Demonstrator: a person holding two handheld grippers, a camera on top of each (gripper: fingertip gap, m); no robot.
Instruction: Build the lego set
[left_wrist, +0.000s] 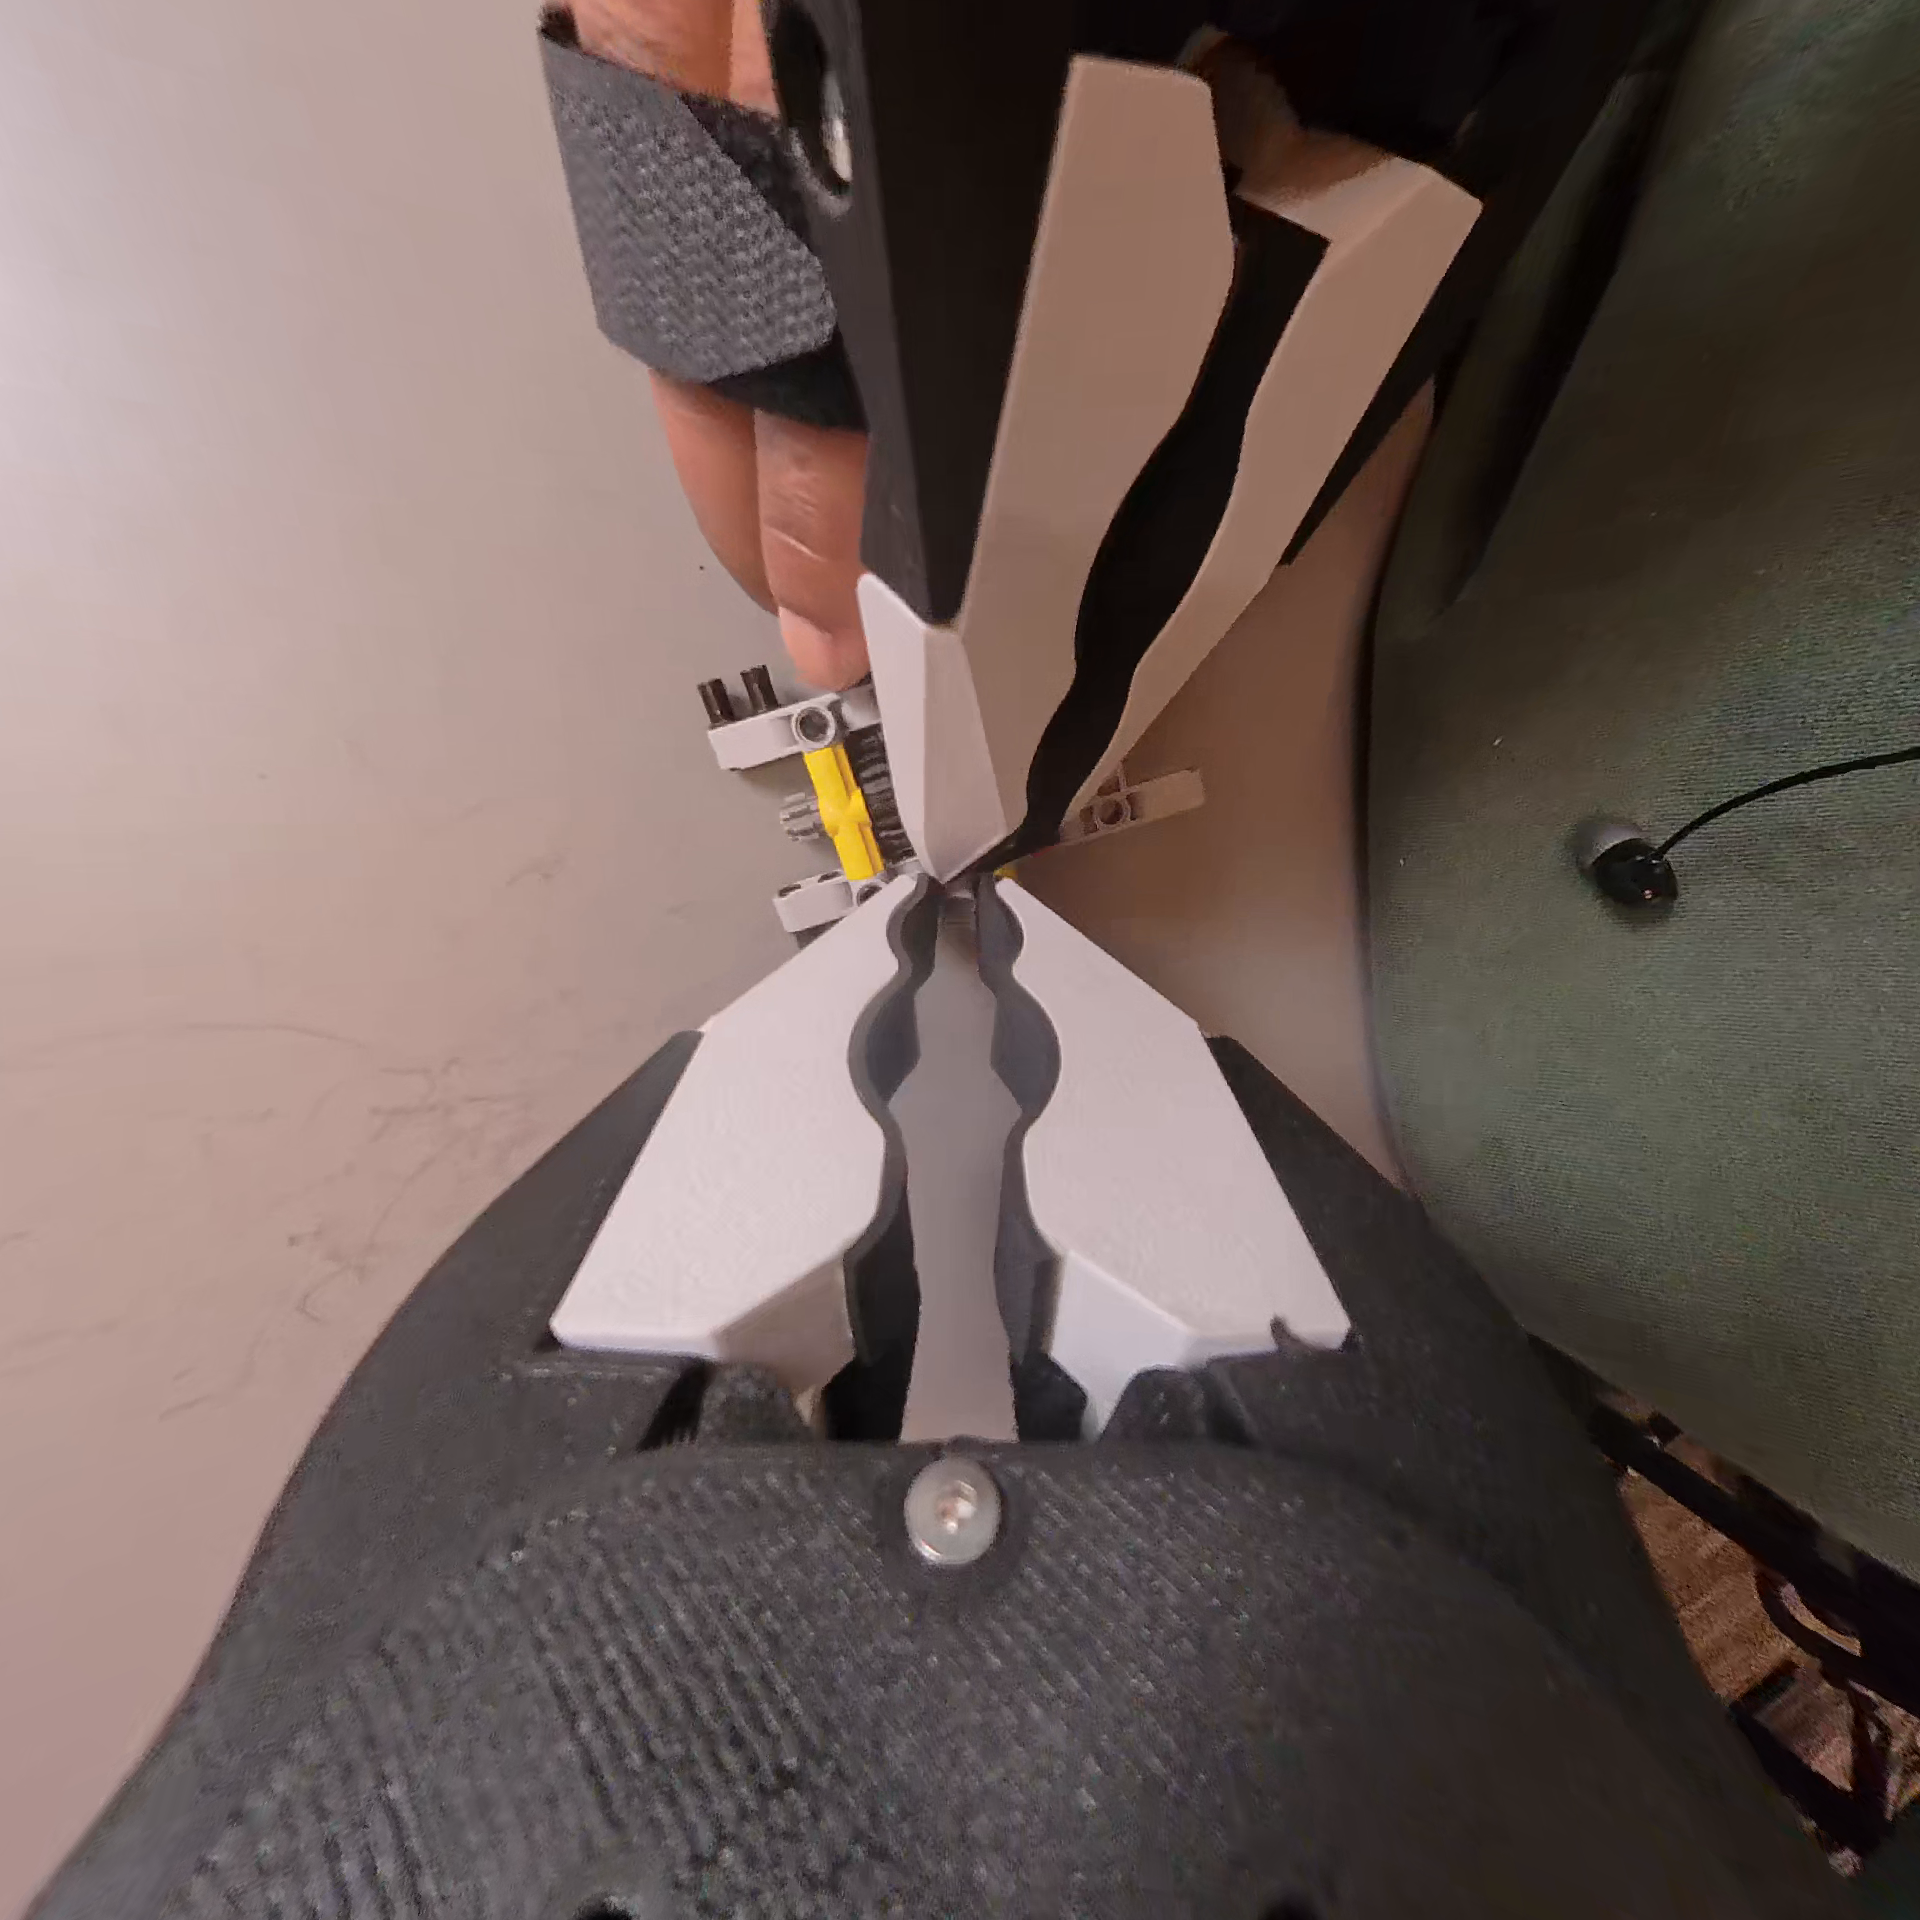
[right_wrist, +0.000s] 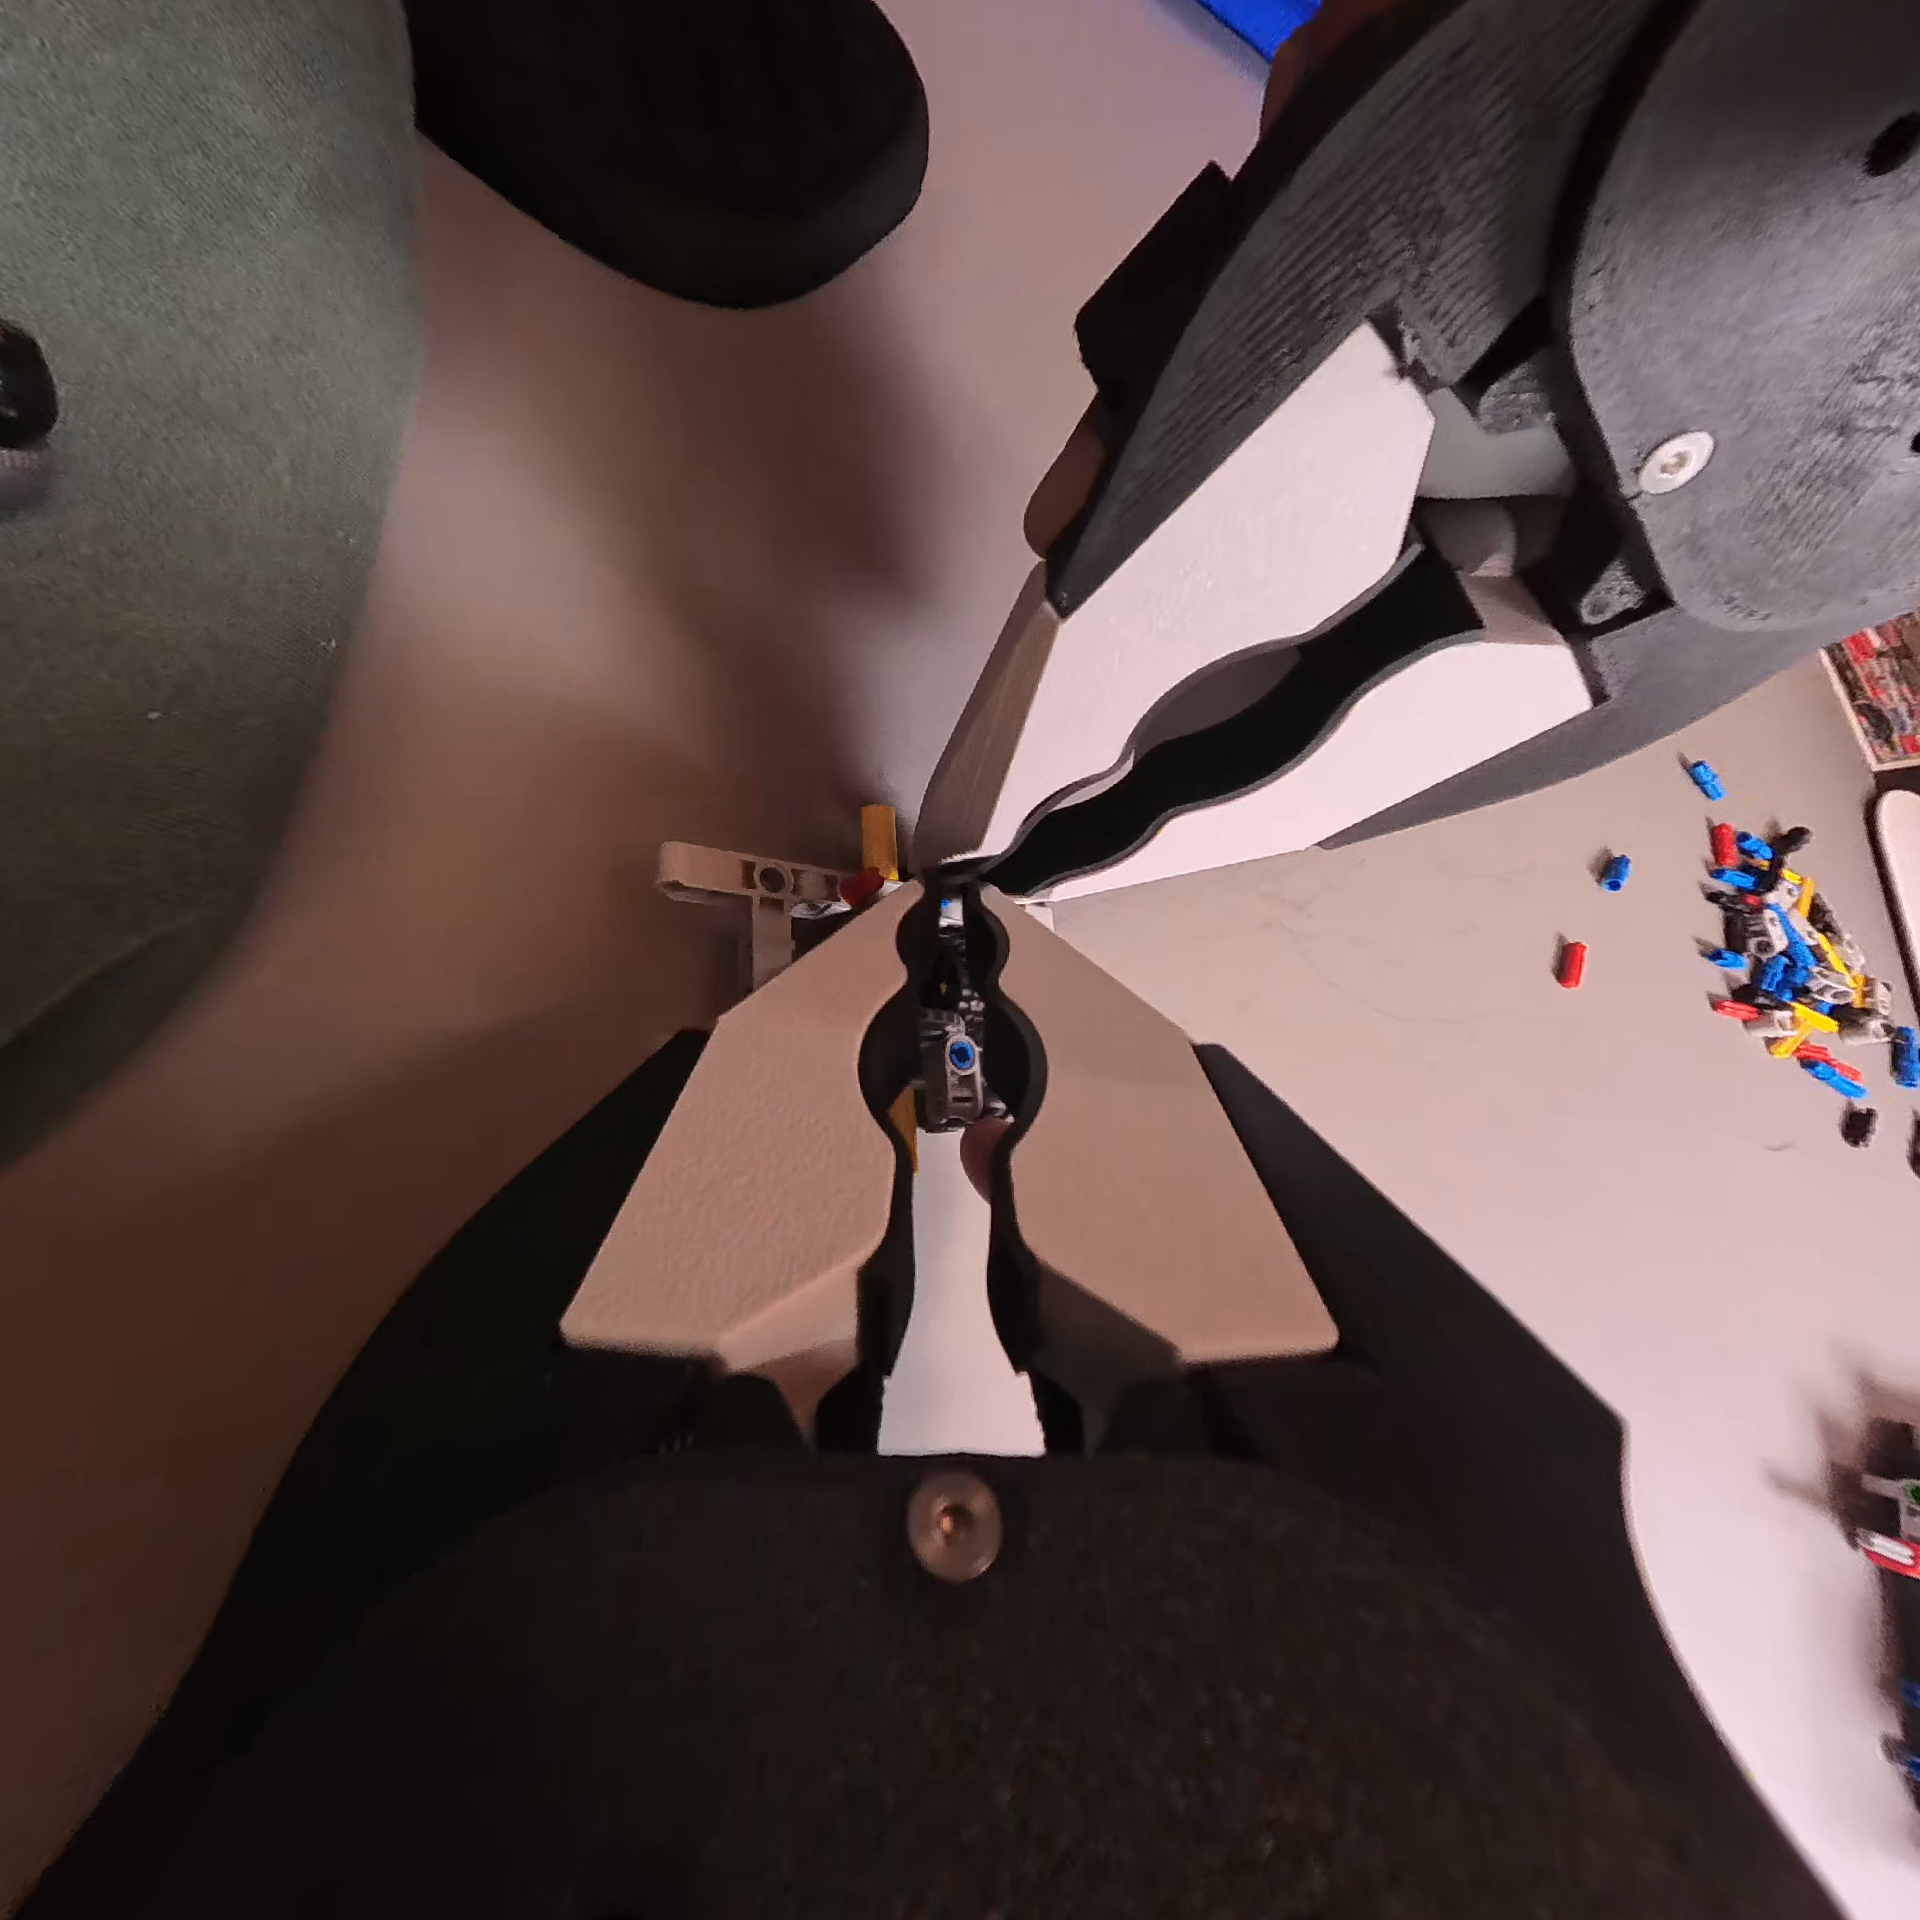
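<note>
Pale table (right_wrist: 1403, 1039) (loose bricks (right_wrist: 1777, 966) scattered)

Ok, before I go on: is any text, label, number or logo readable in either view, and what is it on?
Nothing is legible in either view.
Black strip on the lego assembly, beside the yellow axle: fine white print, too small to read.
Printed sheet at the right edge of the right wrist view: blurred, unreadable.
Loose part with a green mark, lower right: too blurred to tell if it is writing.
</note>
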